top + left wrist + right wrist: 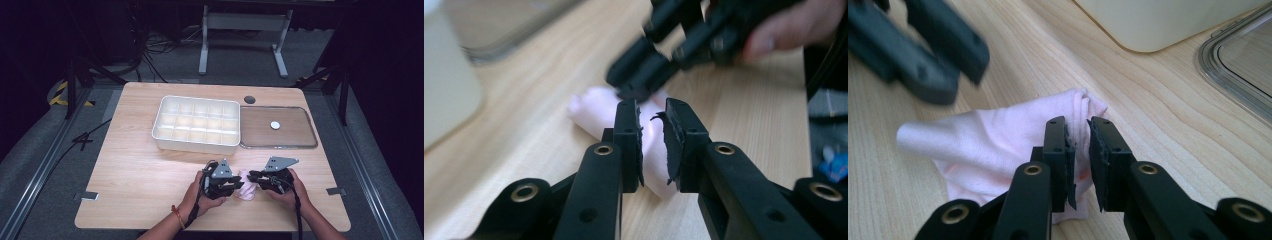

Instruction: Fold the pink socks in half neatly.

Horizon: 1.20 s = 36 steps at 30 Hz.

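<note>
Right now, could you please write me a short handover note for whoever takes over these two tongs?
Left tongs: jaws nearly shut, a narrow gap, over the pink cloth; whether they pinch it I cannot tell.
Right tongs: the same, at the cloth's other side.
The cloth lies bunched on the table near the front edge, between both tongs.
The white divided box stands behind it, its cells look empty; the clear lid lies flat to its right.
Done: cloth reached.
Left: apparently folding it; nothing is boxed.
</note>
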Each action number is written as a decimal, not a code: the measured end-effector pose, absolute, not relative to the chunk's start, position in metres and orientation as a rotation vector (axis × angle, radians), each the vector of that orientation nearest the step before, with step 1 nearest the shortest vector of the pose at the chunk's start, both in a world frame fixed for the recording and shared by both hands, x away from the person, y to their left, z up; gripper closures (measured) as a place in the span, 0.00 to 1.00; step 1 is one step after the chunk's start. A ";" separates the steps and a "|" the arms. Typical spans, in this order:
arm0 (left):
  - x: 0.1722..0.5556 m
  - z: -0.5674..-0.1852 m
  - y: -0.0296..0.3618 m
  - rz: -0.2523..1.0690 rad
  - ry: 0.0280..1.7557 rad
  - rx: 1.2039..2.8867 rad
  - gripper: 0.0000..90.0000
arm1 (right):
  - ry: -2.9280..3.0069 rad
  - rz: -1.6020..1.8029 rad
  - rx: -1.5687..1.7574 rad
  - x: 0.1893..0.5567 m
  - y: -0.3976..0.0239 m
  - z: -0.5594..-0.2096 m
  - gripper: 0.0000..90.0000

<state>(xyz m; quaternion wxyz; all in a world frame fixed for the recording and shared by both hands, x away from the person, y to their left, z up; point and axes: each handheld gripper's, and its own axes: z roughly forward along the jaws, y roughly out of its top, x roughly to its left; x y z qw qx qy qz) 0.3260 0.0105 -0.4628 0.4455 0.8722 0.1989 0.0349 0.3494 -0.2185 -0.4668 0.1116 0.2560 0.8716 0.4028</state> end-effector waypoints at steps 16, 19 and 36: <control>0.311 -0.477 -0.001 0.183 0.315 2.238 0.86 | 2.548 1.138 0.701 0.344 -0.218 -0.467 0.88; 0.309 -0.478 -0.002 0.201 0.315 2.240 0.86 | 2.542 1.103 0.696 0.343 -0.217 -0.464 0.87; 0.313 -0.477 -0.001 0.161 0.324 2.243 0.87 | 2.582 1.112 0.581 0.325 -0.208 -0.458 0.97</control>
